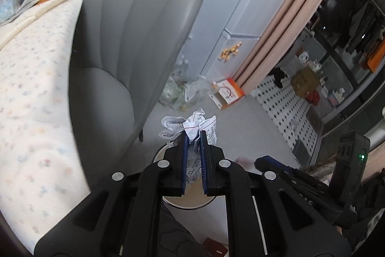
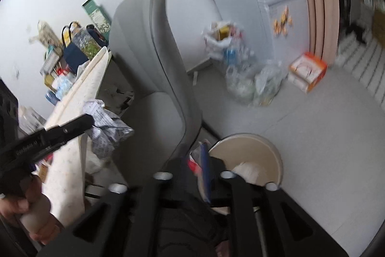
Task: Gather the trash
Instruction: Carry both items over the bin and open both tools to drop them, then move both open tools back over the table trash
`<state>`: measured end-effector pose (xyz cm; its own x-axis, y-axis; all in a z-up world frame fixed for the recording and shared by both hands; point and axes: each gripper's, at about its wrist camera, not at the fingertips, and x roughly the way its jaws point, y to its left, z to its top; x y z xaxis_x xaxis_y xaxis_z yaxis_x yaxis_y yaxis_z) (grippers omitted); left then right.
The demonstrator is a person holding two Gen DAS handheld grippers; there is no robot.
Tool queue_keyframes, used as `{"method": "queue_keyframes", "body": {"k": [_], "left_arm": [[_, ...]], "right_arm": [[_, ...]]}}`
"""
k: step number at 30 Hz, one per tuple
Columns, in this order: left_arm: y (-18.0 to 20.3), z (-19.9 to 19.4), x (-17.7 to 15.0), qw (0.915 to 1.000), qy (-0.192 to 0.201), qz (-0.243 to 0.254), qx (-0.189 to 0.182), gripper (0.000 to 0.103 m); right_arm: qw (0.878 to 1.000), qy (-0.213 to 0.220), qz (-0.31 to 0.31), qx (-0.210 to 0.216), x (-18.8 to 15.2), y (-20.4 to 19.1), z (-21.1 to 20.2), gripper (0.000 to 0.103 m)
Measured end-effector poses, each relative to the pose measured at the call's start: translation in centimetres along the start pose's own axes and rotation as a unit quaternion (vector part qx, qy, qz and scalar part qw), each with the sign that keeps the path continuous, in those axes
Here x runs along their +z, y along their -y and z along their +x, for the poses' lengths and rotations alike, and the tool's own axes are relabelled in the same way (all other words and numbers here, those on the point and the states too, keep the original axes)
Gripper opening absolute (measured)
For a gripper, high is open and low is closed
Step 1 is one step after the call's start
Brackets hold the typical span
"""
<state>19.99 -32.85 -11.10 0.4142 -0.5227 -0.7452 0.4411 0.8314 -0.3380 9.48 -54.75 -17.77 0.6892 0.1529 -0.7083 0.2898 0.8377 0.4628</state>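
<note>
Gripping a crumpled printed paper (image 1: 190,129) between closed fingers, the left tongs (image 1: 192,134) hang above the round bin (image 1: 187,205) on the floor near the grey chair (image 1: 134,40). Centre it over the rim before letting go. The right tongs (image 2: 204,168) seem clamped on a colourful wrapper (image 2: 196,158) beside the bin.

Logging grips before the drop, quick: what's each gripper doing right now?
Left gripper: shut on the crumpled paper.
Right gripper: shut on a red-and-white wrapper, above the bin.

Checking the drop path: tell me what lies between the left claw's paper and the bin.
Nothing: in the left wrist view the crumpled paper in the left claw hangs over the bin, bare air between.
</note>
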Motion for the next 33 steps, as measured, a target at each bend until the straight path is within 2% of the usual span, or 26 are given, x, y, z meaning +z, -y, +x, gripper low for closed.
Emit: {"method": "queue_keyframes", "body": {"k": [1,4,7,11,17,19,21,24,29,33], "left_arm": [[0.2,0.5,-0.1,1.0,-0.005,0.001,0.0,0.01],[0.8,1.6,-0.4,0.9998,-0.016,0.007,0.001,0.01],[1.8,2.7,-0.6,0.9995,-0.028,0.014,-0.003,0.01],[2.9,4.1,-0.8,0.9987,-0.044,0.025,-0.012,0.01],[5.1,6.3,-1.1,0.9961,-0.07,0.043,-0.031,0.011],[5.6,6.9,-1.3,0.9954,-0.079,0.041,-0.035,0.022],[5.8,7.1,-1.4,0.9949,-0.083,0.035,-0.044,0.062],[5.7,6.5,-1.3,0.9961,-0.07,0.03,-0.044,0.074],[4.7,4.8,-0.7,0.9972,-0.056,0.019,-0.047,0.085],[3.8,2.7,0.0,0.9986,-0.028,0.007,-0.043,0.093]], "right_arm": [[1.0,0.009,0.004,-0.008,-0.2,0.5,-0.2,0.058],[1.0,0.008,0.012,-0.017,-0.3,1.6,-0.5,0.057],[0.999,0.014,0.013,-0.051,-0.4,2.5,-1.4,0.057],[0.995,0.035,0.019,-0.091,-0.4,3.6,-3.3,0.069],[0.991,0.058,0.027,-0.116,0.2,4.9,-5.5,0.072],[0.99,0.064,0.03,-0.123,0.4,5.3,-6.0,0.073],[0.989,0.067,0.033,-0.127,0.3,5.4,-6.3,0.075],[0.988,0.072,0.033,-0.133,0.4,5.5,-6.6,0.078],[0.988,0.081,0.027,-0.132,0.5,4.7,-6.8,0.085],[0.987,0.095,0.016,-0.132,0.7,3.3,-7.1,0.092]]}}
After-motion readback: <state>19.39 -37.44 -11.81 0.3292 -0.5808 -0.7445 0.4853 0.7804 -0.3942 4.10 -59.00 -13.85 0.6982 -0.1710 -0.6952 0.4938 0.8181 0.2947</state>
